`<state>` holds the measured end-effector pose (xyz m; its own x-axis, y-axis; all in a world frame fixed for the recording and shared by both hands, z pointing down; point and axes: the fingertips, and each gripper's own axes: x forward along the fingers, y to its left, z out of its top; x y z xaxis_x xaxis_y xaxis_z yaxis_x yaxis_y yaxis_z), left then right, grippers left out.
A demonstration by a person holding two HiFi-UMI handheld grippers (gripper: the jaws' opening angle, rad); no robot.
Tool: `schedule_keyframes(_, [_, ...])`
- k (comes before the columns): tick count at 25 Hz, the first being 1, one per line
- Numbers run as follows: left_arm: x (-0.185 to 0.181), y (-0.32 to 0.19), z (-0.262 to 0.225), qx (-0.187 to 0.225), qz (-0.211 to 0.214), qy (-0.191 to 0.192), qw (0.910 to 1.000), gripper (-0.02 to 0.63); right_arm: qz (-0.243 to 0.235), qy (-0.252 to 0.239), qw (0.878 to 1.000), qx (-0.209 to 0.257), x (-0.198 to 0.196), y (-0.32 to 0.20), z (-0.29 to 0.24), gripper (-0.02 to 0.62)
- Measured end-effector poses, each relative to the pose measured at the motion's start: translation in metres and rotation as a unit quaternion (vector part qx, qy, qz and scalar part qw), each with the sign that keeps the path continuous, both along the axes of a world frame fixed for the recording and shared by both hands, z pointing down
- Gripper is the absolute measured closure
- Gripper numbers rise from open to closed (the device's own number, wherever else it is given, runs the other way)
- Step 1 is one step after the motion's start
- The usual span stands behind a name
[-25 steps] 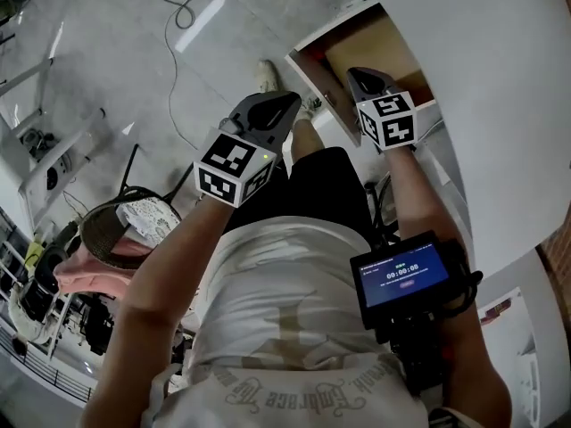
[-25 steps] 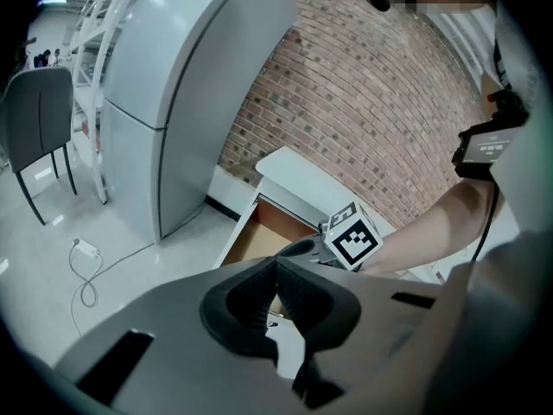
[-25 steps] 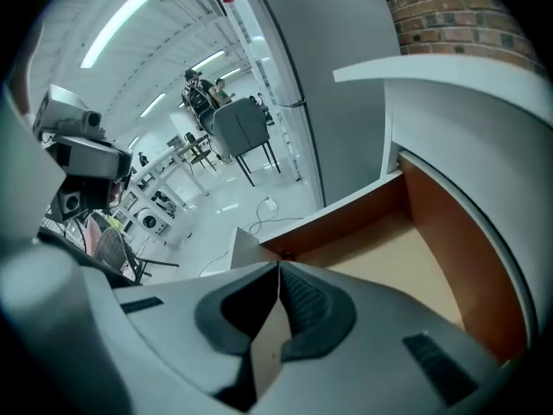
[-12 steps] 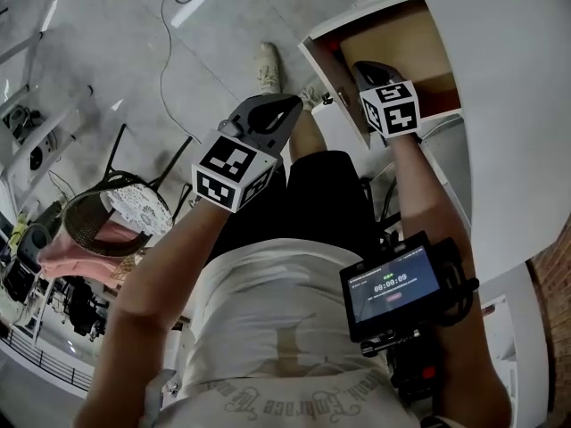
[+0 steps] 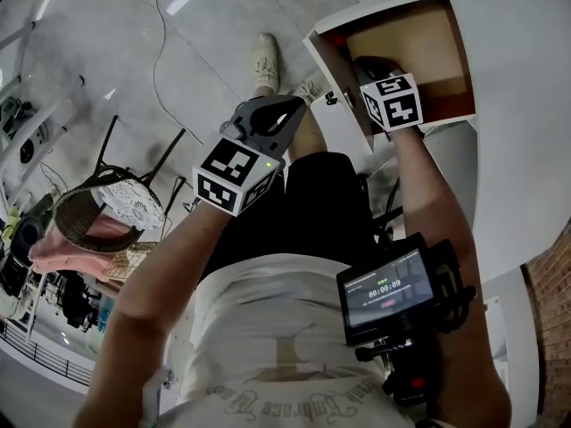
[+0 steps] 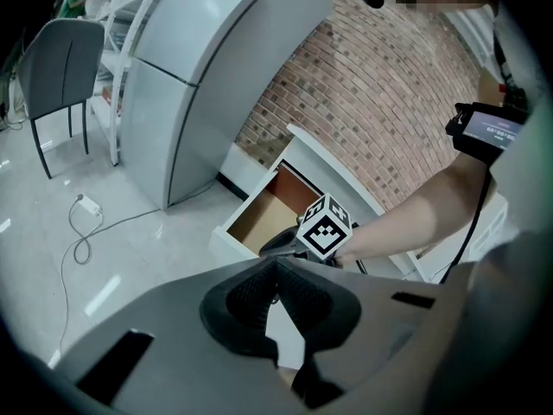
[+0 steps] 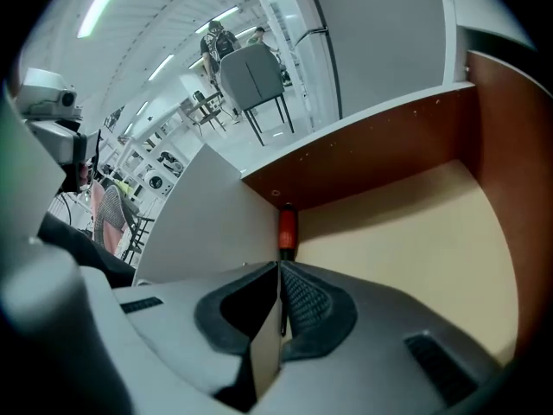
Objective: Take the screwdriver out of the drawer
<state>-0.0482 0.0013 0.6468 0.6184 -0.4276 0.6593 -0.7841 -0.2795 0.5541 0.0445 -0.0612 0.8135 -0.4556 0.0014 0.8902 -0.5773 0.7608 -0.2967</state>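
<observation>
The white drawer stands pulled out, its tan floor bare. A screwdriver with a red handle lies along the drawer's left wall near the brown back corner. My right gripper is shut and points down into the drawer, its tips just short of the handle. The dark shaft runs toward the jaws and is hidden behind them. In the head view the right gripper covers the screwdriver. My left gripper hangs shut over the person's lap, outside the drawer and holding nothing. The left gripper looks toward the drawer.
The drawer belongs to a white cabinet against a brick wall. A round chair stands at the left, and a cable lies on the pale floor. A small screen is strapped to the right forearm.
Both grippers have sunk. The right one has come down into the open drawer, closer to its floor. Both stay shut.
</observation>
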Motion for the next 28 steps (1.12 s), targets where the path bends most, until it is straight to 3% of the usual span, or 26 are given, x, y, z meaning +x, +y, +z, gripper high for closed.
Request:
schedule_keyframes(22, [-0.012,0.026,0.032,-0.025,-0.051,0.004,0.9984,0.586,-0.045,0.009,0.999,-0.021,-0.011,0.003,0.04,0.569])
schedule_keyframes(28, [-0.013,0.028,0.033,-0.027,-0.059,0.012,0.9978,0.586,-0.077,0.015,0.997,-0.027,-0.02,0.005,0.045,0.548])
